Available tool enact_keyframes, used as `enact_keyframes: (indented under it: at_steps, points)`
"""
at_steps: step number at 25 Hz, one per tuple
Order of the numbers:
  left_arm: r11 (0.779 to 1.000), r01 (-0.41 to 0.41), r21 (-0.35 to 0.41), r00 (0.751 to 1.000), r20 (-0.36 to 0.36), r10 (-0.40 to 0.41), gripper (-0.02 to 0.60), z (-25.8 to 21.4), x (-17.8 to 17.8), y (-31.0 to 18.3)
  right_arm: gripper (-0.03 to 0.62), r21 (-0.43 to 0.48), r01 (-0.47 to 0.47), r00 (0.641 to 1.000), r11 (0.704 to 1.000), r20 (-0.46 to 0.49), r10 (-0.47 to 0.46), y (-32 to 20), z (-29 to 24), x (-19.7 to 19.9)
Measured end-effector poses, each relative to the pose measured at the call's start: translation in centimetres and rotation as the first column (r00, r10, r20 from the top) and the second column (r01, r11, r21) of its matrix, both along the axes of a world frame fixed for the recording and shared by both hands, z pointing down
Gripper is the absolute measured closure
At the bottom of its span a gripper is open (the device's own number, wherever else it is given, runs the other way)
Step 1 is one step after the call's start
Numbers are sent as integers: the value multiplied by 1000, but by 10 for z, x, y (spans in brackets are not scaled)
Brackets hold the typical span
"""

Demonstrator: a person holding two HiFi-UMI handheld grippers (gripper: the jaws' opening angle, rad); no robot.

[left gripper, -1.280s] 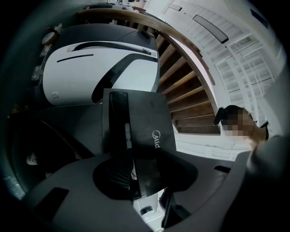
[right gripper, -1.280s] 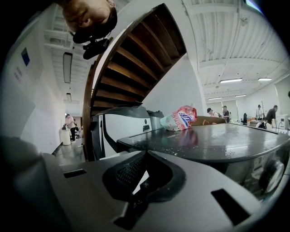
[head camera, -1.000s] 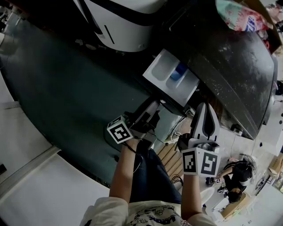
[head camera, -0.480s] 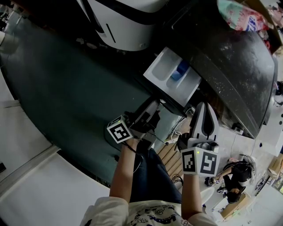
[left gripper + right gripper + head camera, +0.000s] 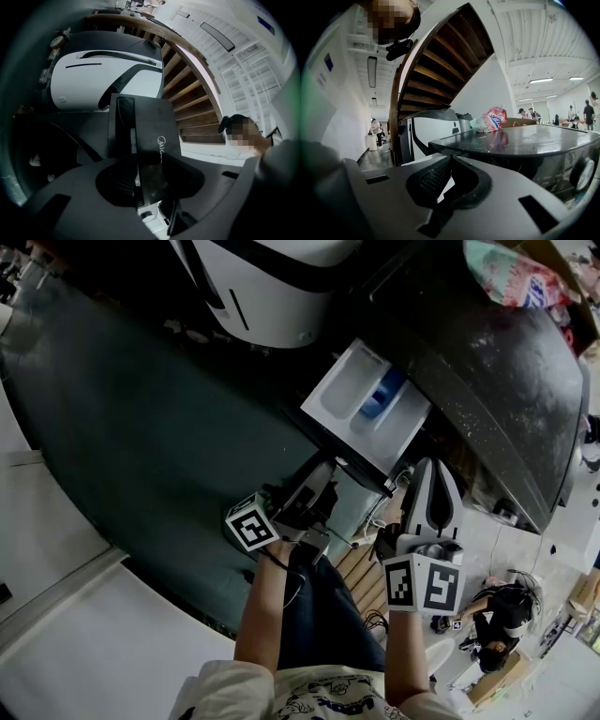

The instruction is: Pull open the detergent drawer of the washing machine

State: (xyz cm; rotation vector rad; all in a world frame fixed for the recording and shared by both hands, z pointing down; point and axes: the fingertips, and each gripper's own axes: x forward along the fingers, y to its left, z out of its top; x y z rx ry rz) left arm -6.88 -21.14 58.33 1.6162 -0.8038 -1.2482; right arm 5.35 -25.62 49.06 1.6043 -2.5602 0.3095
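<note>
We've got the left tongs [image 5: 149, 171] on the detergent drawer [image 5: 150, 126]. Its dark front panel stands between the jaws with the pads against it, though they've just been easing apart. The drawer juts out of the washing machine [image 5: 487, 381], straight ahead of those tongs. Our right tongs [image 5: 451, 159] hang closed and empty beside the left pair, clear of the drawer.

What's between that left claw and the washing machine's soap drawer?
Nothing separates them. The left gripper view shows the drawer's dark front panel standing right between the jaws of the left gripper, which have just been opening.
</note>
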Motion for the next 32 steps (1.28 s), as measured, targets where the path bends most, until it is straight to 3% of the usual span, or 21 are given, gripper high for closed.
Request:
enact_keyframes:
  at_steps: [12, 20, 25, 32]
  points:
    - [999, 23, -30, 999, 26, -22, 405, 10, -4, 14, 580, 4, -6, 1000, 1000, -3, 6, 3, -1, 6]
    - [996, 35, -82, 986, 166, -21, 396, -12, -7, 26, 580, 30, -11, 1000, 1000, -11, 11, 2, -26, 11]
    - [996, 51, -80, 953, 300, -25, 407, -49, -8, 37, 580, 45, -15, 1000, 999, -11, 15, 4, -53, 15]
    - [995, 87, -42, 876, 479, -57, 456, -122, -14, 43, 580, 77, -36, 999, 996, -9, 37, 15, -104, 25]
